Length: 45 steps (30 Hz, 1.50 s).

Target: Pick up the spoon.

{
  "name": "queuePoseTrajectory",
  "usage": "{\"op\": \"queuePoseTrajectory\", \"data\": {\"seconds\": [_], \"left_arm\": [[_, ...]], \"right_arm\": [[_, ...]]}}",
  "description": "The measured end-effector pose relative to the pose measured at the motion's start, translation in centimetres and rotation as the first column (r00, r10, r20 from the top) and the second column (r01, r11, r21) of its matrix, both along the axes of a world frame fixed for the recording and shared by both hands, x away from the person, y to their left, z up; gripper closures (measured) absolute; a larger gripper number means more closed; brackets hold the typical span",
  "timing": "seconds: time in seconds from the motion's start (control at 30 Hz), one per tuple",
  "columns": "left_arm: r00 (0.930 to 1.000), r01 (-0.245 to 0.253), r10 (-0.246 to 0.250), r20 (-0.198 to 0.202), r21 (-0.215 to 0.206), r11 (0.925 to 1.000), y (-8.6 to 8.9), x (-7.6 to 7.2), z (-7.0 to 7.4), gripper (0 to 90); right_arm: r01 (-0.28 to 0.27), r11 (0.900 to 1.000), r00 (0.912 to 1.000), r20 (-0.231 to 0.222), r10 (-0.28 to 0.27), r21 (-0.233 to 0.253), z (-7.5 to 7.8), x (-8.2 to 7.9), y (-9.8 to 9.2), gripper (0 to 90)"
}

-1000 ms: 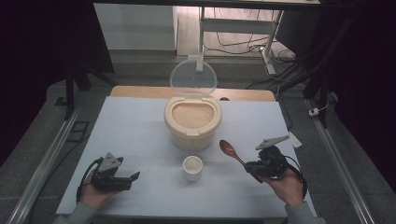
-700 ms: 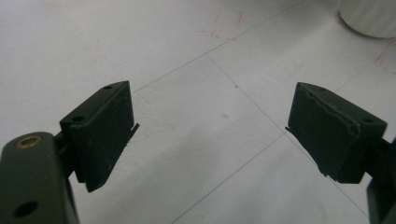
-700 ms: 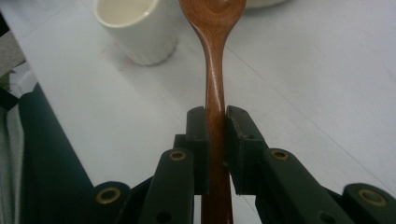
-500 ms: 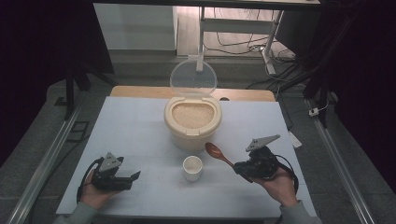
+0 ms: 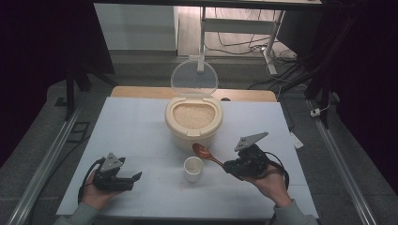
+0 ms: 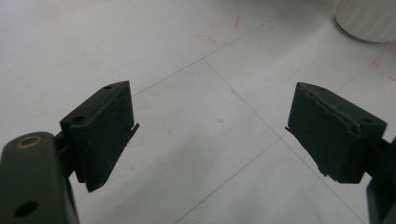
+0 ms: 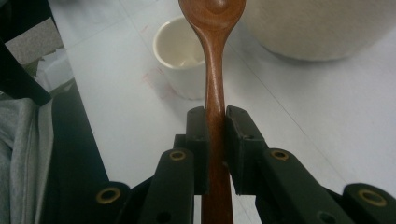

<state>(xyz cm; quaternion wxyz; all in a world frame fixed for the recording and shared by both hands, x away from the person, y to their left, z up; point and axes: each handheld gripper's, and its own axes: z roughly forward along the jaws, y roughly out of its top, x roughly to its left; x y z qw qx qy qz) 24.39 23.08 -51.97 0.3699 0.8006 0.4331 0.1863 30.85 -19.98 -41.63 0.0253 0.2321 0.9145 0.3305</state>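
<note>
— Holding the wooden spoon (image 7: 215,60) clenched in your right claw (image 7: 215,122), why hover it above the cup (image 5: 193,168)?
— Probably to reach the rice container (image 5: 194,121); your left claw (image 6: 210,135) rests released on the desk (image 5: 141,131).

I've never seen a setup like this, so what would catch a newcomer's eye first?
Probably the cream rice container at the table's middle, its clear lid standing open over pale grains. Just before it, the right gripper clamps a brown wooden spoon beside a small white cup; the left gripper waits open.

Probably lab: white test table (image 5: 141,136), floor rails (image 5: 42,164), loose cables (image 5: 244,44), dark surround
</note>
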Motion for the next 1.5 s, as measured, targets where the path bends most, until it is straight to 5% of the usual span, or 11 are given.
{"op": "queuePoseTrajectory", "data": {"seconds": [0.33,0.77,1.03,1.2,1.5], "left_arm": [[0.9999,0.012,-0.012,0.007,-0.019,0.9997,0.0,-0.1,0.5,15.1],[0.9914,0.126,-0.124,0.041,-0.037,0.9914,-2.2,-0.2,3.5,16.3],[0.9613,0.267,-0.266,0.07,0.003,0.9637,-5.5,0.1,6.8,17.7],[0.9362,0.341,-0.343,0.078,0.031,0.9395,-7.7,0.5,8.4,18.3],[0.8938,0.443,-0.448,0.026,0.098,0.8909,-11.1,2.1,9.4,21.1]], "right_arm": [[-0.07,0.997,0.9975,0.004,0.07,-0.015,0.0,0.3,2.5,79.7],[-0.137,0.989,0.9902,0.022,0.138,-0.06,-0.6,0.6,4.7,79.7],[-0.18,0.981,0.983,0.025,0.182,-0.067,-0.6,0.3,5.7,79.7],[-0.203,0.977,0.9783,0.026,0.205,-0.07,-0.7,0.2,6.2,79.7],[-0.237,0.968,0.9701,0.03,0.241,-0.085,-1.0,0.0,7.1,79.6]]}}
